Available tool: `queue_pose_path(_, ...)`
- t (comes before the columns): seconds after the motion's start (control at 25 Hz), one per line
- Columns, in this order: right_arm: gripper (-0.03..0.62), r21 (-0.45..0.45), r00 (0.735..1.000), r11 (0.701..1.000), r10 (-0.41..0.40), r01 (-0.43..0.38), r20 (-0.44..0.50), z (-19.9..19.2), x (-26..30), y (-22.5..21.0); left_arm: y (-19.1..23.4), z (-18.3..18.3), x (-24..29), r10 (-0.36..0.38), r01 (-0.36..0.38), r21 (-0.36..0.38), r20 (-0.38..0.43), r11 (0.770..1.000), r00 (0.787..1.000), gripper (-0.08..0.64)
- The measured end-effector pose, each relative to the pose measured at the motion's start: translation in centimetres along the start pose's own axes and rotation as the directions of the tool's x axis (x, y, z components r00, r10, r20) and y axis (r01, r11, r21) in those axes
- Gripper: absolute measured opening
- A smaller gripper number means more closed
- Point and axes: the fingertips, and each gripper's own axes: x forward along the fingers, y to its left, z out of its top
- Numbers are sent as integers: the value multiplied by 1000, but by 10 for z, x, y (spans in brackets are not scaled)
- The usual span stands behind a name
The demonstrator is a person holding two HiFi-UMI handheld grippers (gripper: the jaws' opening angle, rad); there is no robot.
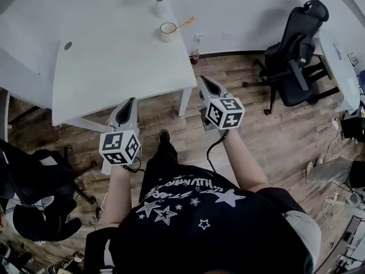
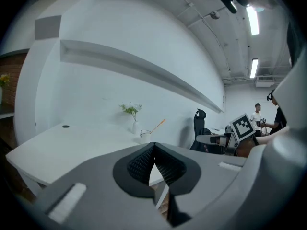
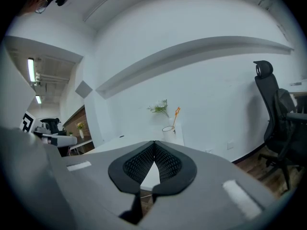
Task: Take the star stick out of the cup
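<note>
Over on the left, the white table (image 1: 114, 67) fills that side of the head view, and nobody is at it yet: the person stands back on the wood floor, both tools held out low and well short of the goods. The left gripper (image 1: 132, 100) points towards the table's near edge; its own view shows the ribbed pads pressed together at the tips with nothing between them. Moving right along the tabletop, a small vase (image 1: 159, 7) with green sprigs sits at the far edge by the wall, and just in front of it is the cup (image 1: 167, 32), white and upright. There's the prize: the star stick (image 1: 186, 23), orange and thin, standing in the cup and leaning out over the rim to the right, with a small star at its top end in the right gripper view. The right gripper (image 1: 202, 79) hangs over the floor past the table's corner, also closed and empty, pads meeting at the tips. A black chair (image 1: 296, 56) sits far right, well out of the way. The stick looks light and stiff, probably a little slick, so the best bite should be across the bare shaft just above the rim, drawing it out along its lean. The cup looks light too and may tip or drag, so steadying it with the other tool seems wise.
</note>
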Motion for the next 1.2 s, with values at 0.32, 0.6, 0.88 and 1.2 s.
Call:
queue_pose_path(0.32,15,27,999,998,-52,52,5,34,91,-27,53,29,86,-29,29,-9,-22,1000,999,3)
queue_pose_path(0.6,17,62,994,993,-105,105,8,52,157,-48,90,41,143,-55,54,-31,-42,998,998,3)
queue_pose_path(0.88,17,91,985,981,-170,170,-13,59,205,-68,117,51,187,-86,84,-38,-47,996,995,3)
queue_pose_path(1.2,63,142,976,966,-212,217,-49,58,248,-90,138,57,230,-111,108,-50,-66,993,992,3)
